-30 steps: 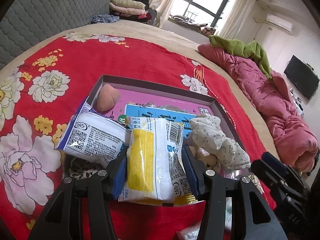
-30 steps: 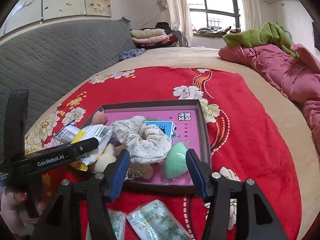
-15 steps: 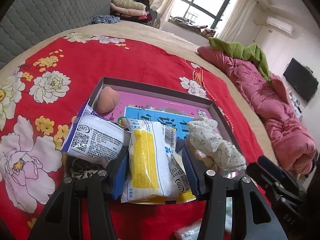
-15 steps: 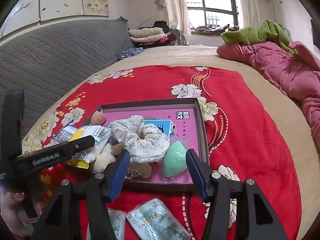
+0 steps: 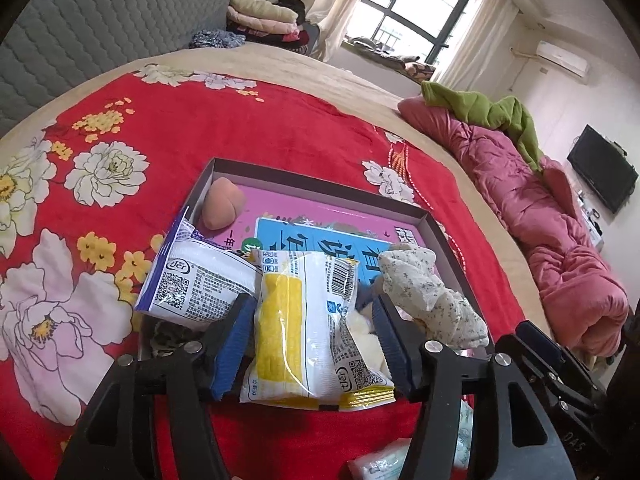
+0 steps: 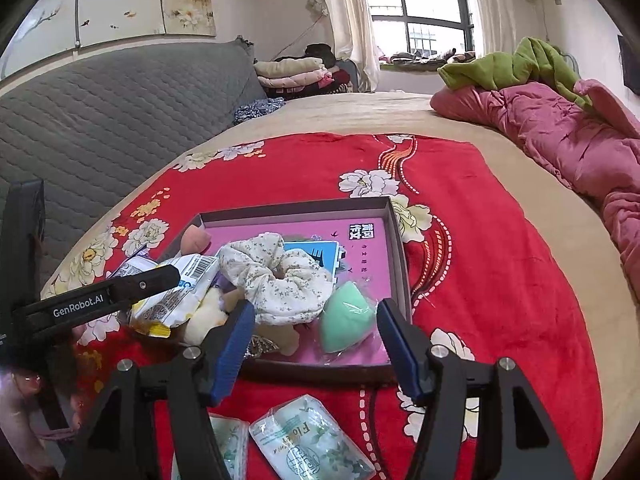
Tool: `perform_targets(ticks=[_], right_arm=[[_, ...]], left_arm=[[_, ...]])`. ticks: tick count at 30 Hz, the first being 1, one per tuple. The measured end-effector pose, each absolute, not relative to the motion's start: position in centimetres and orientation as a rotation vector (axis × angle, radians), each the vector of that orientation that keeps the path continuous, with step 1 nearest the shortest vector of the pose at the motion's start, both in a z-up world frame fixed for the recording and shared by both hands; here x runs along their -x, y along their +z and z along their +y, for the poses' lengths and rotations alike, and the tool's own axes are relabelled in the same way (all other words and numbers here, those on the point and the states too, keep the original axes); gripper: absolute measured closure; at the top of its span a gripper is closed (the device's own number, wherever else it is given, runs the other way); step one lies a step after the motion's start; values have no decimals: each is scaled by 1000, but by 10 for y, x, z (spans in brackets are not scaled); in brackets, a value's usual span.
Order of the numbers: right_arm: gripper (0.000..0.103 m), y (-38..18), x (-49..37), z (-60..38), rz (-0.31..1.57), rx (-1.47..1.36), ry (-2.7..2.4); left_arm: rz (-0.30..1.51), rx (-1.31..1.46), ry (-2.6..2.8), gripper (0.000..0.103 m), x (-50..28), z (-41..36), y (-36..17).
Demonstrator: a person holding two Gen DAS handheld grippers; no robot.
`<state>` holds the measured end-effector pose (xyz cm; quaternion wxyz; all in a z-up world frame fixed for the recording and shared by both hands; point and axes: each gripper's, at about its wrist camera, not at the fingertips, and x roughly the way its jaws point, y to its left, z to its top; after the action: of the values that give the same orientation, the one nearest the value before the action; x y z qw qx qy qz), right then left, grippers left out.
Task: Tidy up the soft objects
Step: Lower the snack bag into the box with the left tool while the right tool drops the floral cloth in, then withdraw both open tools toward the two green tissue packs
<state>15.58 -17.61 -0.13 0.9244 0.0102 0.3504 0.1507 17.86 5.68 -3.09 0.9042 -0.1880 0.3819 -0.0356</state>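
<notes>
A shallow brown box (image 5: 320,185) (image 6: 398,240) lies on the red floral blanket. It holds a peach sponge (image 5: 222,208), a white and blue packet (image 5: 196,280), a floral scrunchie (image 6: 276,276) (image 5: 432,296), a mint green sponge (image 6: 346,322) and a cream plush piece (image 6: 204,316). A yellow and white packet (image 5: 308,320) lies over the box's near edge, between the open jaws of my left gripper (image 5: 314,344), not clamped. My right gripper (image 6: 312,344) is open and empty, just before the box's near rim.
Two pale green wipe packets (image 6: 312,440) lie on the blanket (image 6: 480,280) under my right gripper. A pink quilt (image 5: 560,240) and a green garment (image 5: 492,116) lie at the right. A grey padded headboard (image 6: 120,120) stands at the left.
The left gripper has drawn back a little from the yellow packet, which has settled lower onto the box's near edge. The right gripper has hardly moved.
</notes>
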Motion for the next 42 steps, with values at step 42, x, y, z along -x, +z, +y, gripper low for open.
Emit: perform_targets(ticks=[42], right_arm=[[32,17,-107,-196,711,53,376]], left_arm=[[794,285,-133,26,-101,9,17]])
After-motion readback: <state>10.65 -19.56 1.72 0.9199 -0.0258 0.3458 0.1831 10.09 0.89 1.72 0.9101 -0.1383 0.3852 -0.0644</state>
